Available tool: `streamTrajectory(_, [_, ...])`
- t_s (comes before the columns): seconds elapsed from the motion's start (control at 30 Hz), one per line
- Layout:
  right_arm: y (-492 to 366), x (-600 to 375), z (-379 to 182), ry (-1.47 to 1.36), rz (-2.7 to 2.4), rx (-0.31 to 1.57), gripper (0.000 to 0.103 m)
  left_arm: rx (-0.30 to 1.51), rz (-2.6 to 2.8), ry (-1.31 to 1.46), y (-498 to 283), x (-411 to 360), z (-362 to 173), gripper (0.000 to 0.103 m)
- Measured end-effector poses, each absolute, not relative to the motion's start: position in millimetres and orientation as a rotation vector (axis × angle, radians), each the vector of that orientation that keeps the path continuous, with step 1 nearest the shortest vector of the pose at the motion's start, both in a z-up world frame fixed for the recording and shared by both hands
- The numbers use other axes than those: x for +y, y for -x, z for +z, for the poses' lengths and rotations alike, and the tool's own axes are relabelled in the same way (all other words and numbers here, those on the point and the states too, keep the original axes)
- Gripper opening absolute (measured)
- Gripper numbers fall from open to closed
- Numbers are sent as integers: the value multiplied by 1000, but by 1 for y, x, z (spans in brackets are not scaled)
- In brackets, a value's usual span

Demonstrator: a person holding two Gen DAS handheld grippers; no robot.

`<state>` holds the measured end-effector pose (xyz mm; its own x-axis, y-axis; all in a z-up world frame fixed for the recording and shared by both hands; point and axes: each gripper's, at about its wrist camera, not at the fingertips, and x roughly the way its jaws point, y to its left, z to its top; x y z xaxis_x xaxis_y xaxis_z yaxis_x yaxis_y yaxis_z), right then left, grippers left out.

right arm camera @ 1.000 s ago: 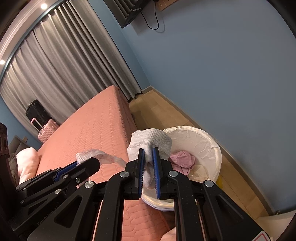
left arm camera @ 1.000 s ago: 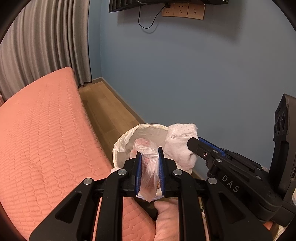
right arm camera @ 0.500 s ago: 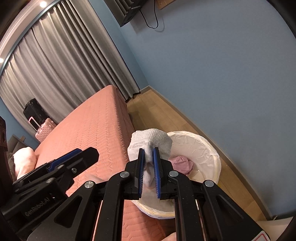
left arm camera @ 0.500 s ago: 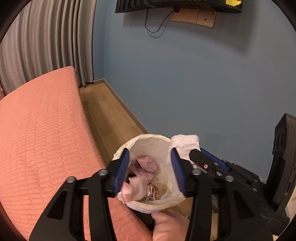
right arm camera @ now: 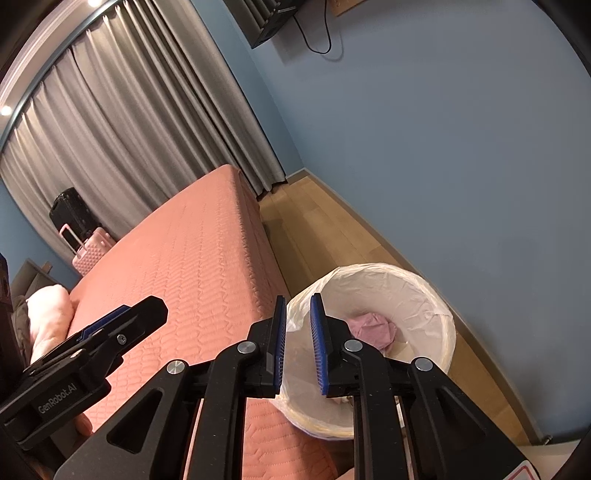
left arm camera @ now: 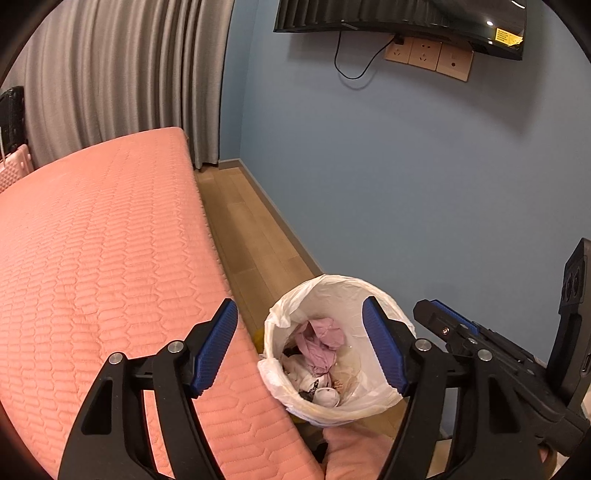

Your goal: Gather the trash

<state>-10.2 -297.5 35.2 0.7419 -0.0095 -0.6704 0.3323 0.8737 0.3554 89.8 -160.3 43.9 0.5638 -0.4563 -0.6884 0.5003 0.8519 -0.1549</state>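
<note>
I hold both grippers over the white-lined round waste bin at 5 o'clock off the salmon quilted bed for dropping: left gripper jaws spreading wide, right gripper jaws parting, nothing between either.

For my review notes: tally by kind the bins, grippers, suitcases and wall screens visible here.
Bins: 1, the white-lined trash bin
Grippers: 2, left gripper, right gripper
Suitcases: 2, pink suitcase, black suitcase
Wall screens: 1, screen
Total: 6
</note>
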Motion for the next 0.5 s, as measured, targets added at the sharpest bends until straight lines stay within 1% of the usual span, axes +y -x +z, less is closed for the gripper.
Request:
streamTrajectory(0.03, [9,-296,36,-476,-198,723,24,793,-559,-62,-90,-159,44,67])
streamTrajectory(0.07, [9,-294,37,-471,-195,725,25,794,-554,-64,-90,-156,43,67])
streamTrajectory(0.2, [12,-285,40,-430,-190,736,27,793,-543,-62,-86,-145,42,67])
streamTrajectory(0.3, [14,-278,41,-407,-180,754,28,791,-526,-63,-83,-139,41,71])
streamTrajectory(0.4, [17,-270,40,-375,-177,772,28,786,-513,-73,-79,-132,40,72])
streamTrajectory(0.5, [18,-264,41,-351,-174,779,36,791,-503,-70,-77,-126,38,72])
